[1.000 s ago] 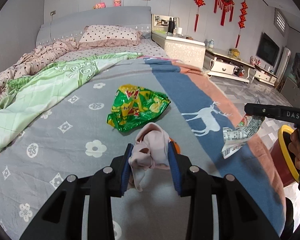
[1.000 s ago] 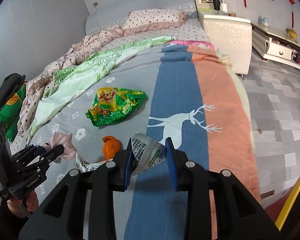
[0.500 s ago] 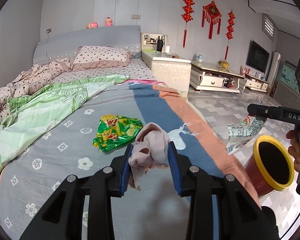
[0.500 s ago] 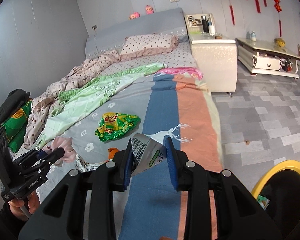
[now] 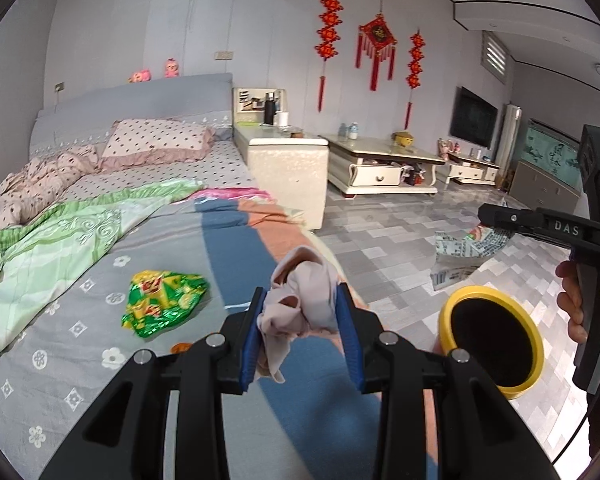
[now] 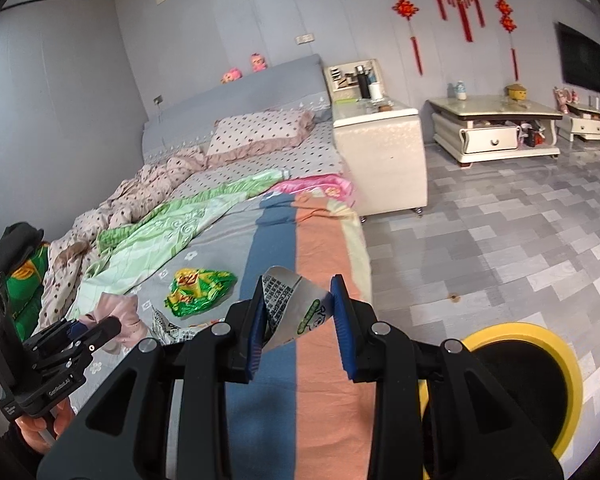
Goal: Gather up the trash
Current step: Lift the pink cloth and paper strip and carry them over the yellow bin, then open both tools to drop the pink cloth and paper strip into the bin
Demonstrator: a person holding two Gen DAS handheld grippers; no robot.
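Over on the left, the green snack bag (image 5: 162, 304) lies flat on the grey part of the bed cover (image 5: 72, 344), untouched, with a small orange scrap (image 5: 181, 347) just beside its near edge; both look like trash not yet gathered, left there because both hands are already full. The left gripper (image 5: 300, 336) is clamped narrowly on a crumpled pinkish wad (image 5: 300, 300), tissue or cloth by the look of it. Its blue pads (image 5: 250, 344) press into the sides and a loose tail droops below, so the grip is only as tight as a soft thing needs. It hangs above the edge of the bed rather than down on it, which I take as carrying. To the right, out over the tiled floor (image 5: 380, 240), the right gripper (image 6: 298, 320) is likewise pinched nearly closed on a silvery printed wrapper (image 6: 296, 304), which bows between the pads while its torn end trails down; from the other camera it dangles just above the bin. The yellow-rimmed bin (image 5: 490, 332) stands on the floor close against the side of the bed, mouth open upward, handy for both arms. Each gripper is tilted down toward that side, so I judge the drop into the bin comes next, the wrapper first since it is nearer the rim.
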